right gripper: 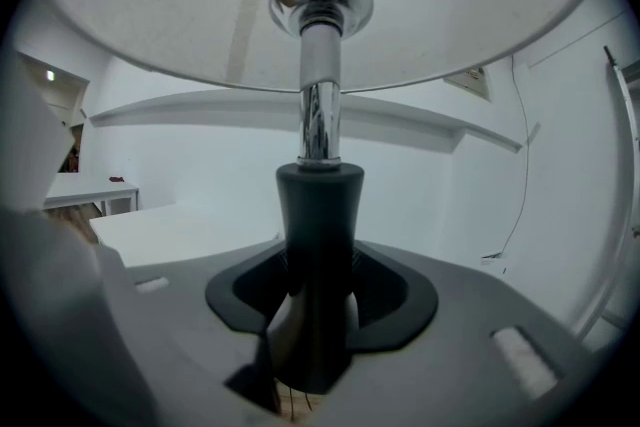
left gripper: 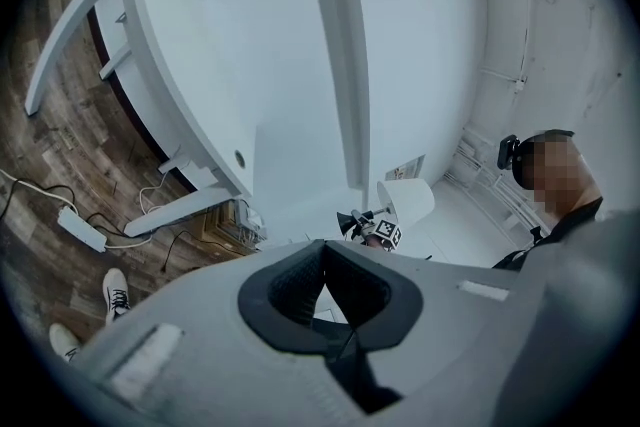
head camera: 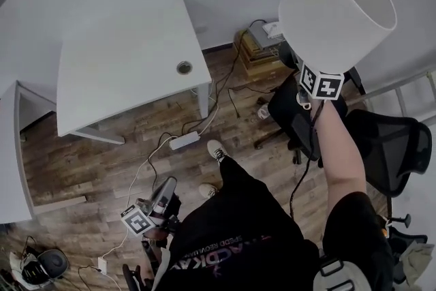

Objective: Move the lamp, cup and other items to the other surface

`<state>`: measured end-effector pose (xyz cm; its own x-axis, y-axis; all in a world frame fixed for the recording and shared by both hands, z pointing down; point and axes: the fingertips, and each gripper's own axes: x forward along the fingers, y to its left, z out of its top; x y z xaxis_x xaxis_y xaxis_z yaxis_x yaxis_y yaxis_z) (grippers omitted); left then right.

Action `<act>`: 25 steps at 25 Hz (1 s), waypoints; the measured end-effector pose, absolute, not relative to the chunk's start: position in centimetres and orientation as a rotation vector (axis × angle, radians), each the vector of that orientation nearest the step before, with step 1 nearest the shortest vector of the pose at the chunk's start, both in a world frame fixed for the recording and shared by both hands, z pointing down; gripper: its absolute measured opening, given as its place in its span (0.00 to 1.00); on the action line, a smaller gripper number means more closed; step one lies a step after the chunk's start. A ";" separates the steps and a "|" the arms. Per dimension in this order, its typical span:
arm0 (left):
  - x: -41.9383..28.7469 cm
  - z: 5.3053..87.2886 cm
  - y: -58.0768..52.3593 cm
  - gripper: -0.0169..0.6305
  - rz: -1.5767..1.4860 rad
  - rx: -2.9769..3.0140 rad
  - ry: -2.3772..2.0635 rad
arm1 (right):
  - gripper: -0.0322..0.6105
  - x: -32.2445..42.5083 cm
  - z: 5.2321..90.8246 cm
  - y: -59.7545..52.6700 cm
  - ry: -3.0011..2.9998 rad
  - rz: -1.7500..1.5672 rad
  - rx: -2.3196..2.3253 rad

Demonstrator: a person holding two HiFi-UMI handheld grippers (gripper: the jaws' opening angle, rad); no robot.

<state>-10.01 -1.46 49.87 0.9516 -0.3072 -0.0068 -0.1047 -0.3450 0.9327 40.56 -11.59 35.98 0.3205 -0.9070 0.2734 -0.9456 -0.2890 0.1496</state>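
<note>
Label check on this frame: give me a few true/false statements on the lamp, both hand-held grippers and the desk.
1. The right hand-held gripper is closed on the lamp at its dark stem. True.
2. The left hand-held gripper carries a cup. False: nothing is between its jaws, and it hangs low beside the person's leg.
3. The white desk has a round hole in its top. True.
4. The power strip lies on the desk. False: it lies on the wooden floor beside the desk leg.
</note>
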 end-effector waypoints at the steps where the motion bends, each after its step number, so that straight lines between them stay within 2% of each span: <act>1: -9.6 49.9 -1.1 0.02 -0.207 1.921 -0.278 | 0.32 41.2 35.7 -10.4 -1.644 0.188 2.319; 15: -6.6 49.5 0.9 0.02 -0.155 1.941 -0.163 | 0.32 51.2 32.9 6.3 -1.295 0.213 2.610; 25: 2.2 48.7 3.6 0.02 -0.059 1.965 -0.062 | 0.32 59.0 36.1 16.6 -1.134 0.322 2.736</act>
<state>2.16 3.59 48.66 0.9974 -0.0711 -0.0128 -0.0155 -0.3842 0.9231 58.97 16.55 36.07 0.6889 -0.6770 0.2590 -0.7121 -0.6989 0.0669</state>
